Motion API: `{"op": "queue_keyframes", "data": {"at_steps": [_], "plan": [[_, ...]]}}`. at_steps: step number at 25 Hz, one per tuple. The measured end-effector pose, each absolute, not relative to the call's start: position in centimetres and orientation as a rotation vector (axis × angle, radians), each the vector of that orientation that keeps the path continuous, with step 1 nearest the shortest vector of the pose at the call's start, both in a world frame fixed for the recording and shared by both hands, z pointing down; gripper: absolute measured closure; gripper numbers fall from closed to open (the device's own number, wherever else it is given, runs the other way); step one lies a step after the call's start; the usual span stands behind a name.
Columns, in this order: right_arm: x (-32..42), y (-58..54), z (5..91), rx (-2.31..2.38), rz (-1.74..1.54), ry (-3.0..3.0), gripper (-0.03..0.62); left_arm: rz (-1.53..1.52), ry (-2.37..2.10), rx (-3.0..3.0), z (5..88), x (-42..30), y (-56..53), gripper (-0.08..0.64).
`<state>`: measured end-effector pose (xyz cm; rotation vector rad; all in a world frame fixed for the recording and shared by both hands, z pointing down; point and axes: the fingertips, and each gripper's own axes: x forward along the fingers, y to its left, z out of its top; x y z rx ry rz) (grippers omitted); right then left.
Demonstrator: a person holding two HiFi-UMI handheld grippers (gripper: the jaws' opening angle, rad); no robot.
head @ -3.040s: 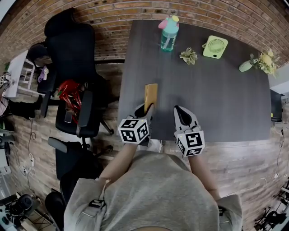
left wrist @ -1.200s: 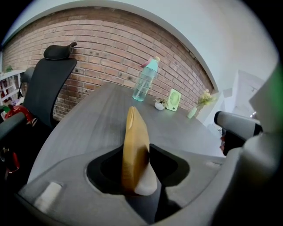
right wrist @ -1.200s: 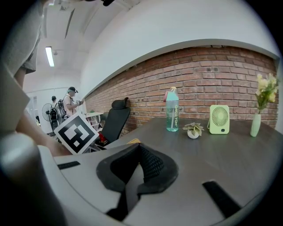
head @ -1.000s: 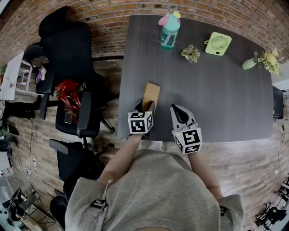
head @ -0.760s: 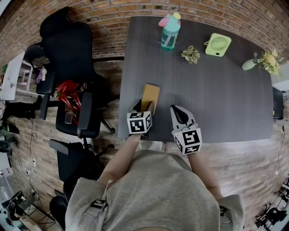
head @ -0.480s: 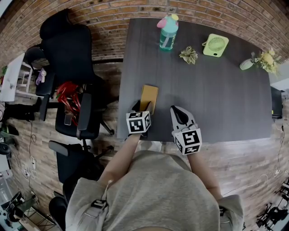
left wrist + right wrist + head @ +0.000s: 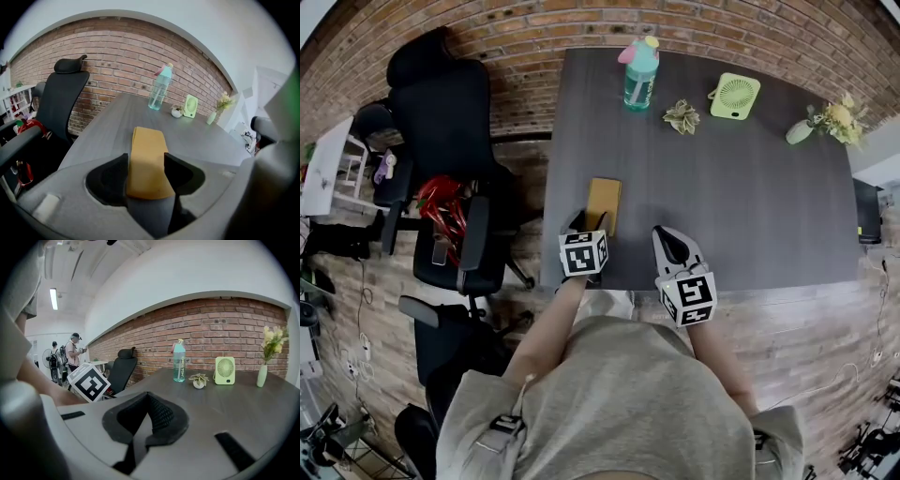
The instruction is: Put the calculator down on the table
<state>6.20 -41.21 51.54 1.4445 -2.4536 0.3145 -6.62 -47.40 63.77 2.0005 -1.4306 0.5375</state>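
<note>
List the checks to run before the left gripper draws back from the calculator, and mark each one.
1. Calculator lies flat on the table: ok.
2. Left gripper jaws stand apart, calculator's near end between them: ok.
3. Pads fully off the calculator's sides: cannot tell.
4. Calculator wholly on the table, inside its edges: ok.
5. Right gripper shut, empty, off to the side: ok.

teal bottle (image 7: pixel 639 73) top centre | small plant (image 7: pixel 681 116) right of it | green fan (image 7: pixel 734 96) upper right | flower vase (image 7: pixel 825 122) far right | black chair (image 7: pixel 441 122) upper left
</note>
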Motion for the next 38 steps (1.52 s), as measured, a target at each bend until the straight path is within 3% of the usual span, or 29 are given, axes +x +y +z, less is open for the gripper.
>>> {"op": "queue_keyframes", "data": {"at_steps": [13,24,38], "plan": [[7.6,-33.6,50.0,1.484,0.276,-2.476,0.590,0.375,-1.389,2.243,55.8,-3.9,-38.2,0.347],[8.4,-24.5,49.4,1.470,0.222,-2.516,0.591,0.247,-1.495,2.275,52.2,-4.3,-28.0,0.475],[9.2,-12.2,48.5,1.477,0.182,-2.562,0.591,0.183,-1.514,2.293,51.0,-3.5,-14.7,0.528]]}}
